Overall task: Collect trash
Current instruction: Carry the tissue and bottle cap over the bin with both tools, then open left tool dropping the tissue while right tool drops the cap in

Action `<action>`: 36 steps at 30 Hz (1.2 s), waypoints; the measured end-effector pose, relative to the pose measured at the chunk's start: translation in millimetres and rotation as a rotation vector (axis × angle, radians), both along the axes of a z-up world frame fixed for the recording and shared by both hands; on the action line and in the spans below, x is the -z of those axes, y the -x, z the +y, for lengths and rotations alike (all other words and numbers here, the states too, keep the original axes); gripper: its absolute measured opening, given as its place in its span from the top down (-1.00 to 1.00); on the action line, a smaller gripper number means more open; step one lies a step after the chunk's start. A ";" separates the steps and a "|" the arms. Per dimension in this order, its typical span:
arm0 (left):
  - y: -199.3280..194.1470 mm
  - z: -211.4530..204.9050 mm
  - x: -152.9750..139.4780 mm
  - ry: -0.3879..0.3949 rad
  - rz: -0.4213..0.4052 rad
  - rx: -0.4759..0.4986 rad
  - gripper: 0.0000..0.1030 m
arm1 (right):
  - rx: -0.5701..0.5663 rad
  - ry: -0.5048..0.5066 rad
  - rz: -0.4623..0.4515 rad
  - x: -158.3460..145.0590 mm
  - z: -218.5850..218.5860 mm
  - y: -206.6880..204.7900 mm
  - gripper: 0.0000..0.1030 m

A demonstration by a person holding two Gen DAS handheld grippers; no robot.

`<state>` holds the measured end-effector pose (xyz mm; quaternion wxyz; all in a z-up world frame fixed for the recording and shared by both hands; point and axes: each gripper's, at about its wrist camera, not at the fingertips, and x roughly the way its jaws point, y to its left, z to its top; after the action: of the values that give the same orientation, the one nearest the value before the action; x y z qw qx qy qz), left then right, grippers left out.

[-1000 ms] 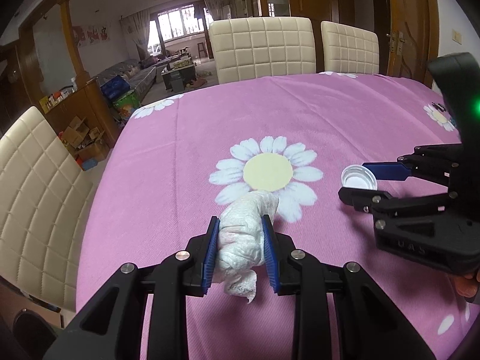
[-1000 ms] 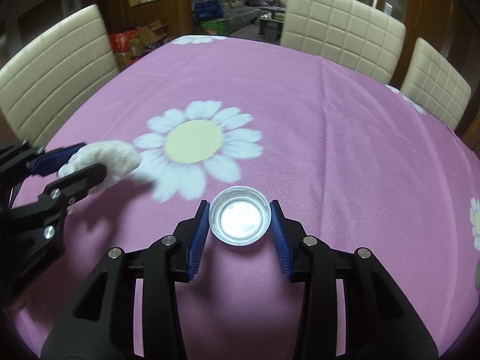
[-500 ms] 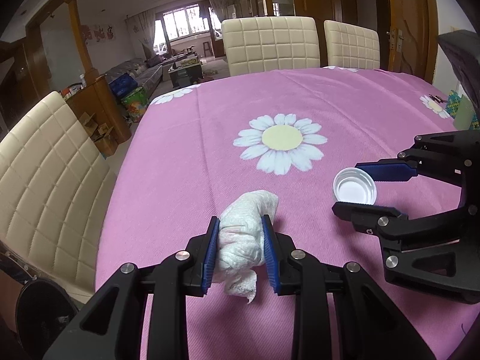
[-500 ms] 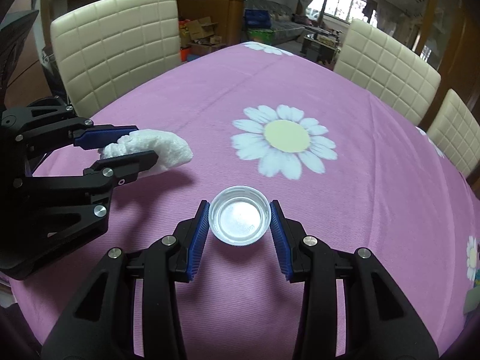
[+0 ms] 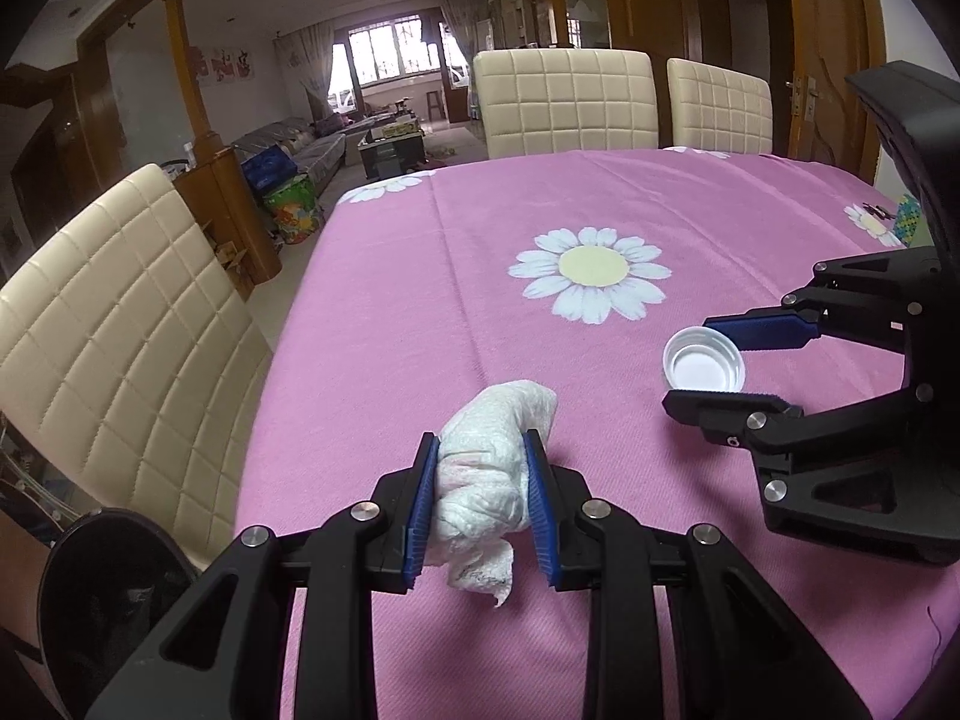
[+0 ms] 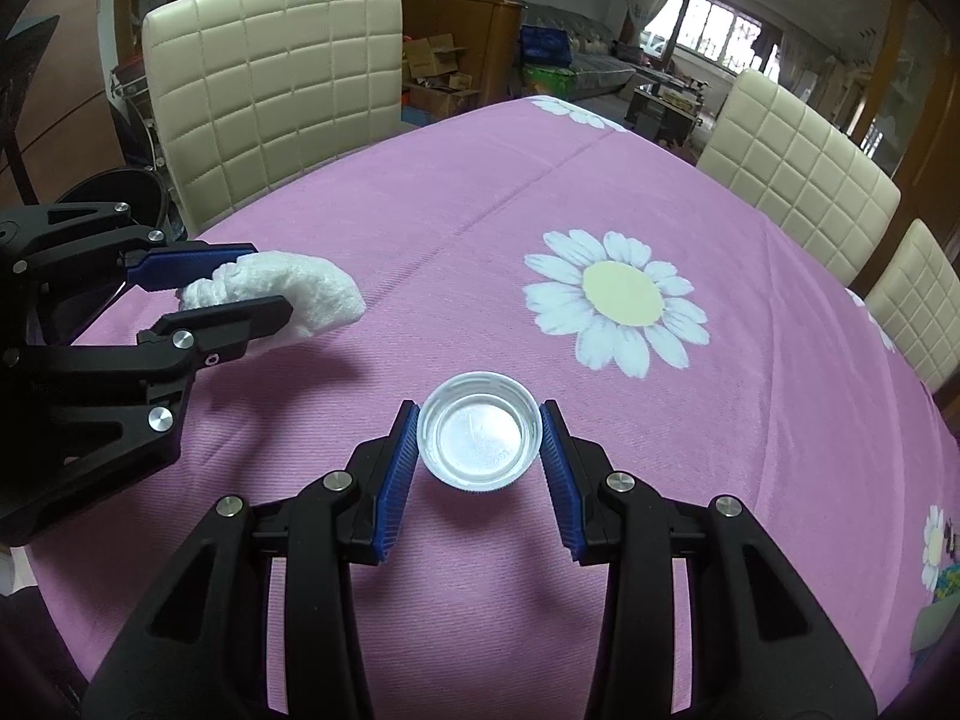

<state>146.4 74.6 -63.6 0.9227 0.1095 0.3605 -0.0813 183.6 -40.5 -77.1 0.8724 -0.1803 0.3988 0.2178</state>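
My left gripper (image 5: 480, 468) is shut on a crumpled white tissue (image 5: 486, 468), its blue pads pressing both sides; the wad sticks out ahead and hangs a little below the jaws. In the right wrist view the same tissue (image 6: 306, 294) shows at the left, held in the left gripper (image 6: 240, 279). My right gripper (image 6: 479, 429) is shut on a white plastic bottle cap (image 6: 479, 438), open side up, carried over the pink cloth. From the left wrist view the cap (image 5: 703, 359) sits between the right gripper's (image 5: 729, 360) pads at the right.
The table wears a pink cloth with daisy prints (image 5: 591, 279). Cream quilted chairs stand at the left (image 5: 114, 336) and far side (image 5: 564, 102). A dark round bin rim (image 5: 102, 576) shows below the table's left edge. A small colourful item (image 5: 906, 219) lies far right.
Both grippers have drawn back toward the table's near left edge with tissue and cap still held; the daisy print has receded. The left chair and the dark bin rim have come into view.
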 end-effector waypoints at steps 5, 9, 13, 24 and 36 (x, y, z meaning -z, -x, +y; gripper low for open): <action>10.7 24.2 -4.2 -0.005 -0.019 -0.059 0.46 | -0.046 0.002 -0.012 -5.8 20.0 8.1 0.19; 20.2 52.3 -7.3 -0.021 -0.042 -0.134 0.46 | -0.099 0.008 -0.024 -10.1 44.8 15.9 0.19; 27.3 80.8 -6.6 -0.016 -0.042 -0.207 0.44 | -0.156 0.009 -0.035 -14.5 73.8 24.3 0.19; 48.2 152.4 0.0 0.050 -0.033 -0.370 0.42 | -0.274 0.023 -0.039 -14.3 136.4 41.6 0.19; 69.2 193.5 10.9 0.081 -0.033 -0.474 -0.53 | -0.330 0.024 -0.025 -11.5 172.9 48.6 0.19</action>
<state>77.2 268.1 -74.5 0.9254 -0.0139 0.3577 0.1249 135.0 132.4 -65.6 0.8273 -0.2567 0.3556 0.3511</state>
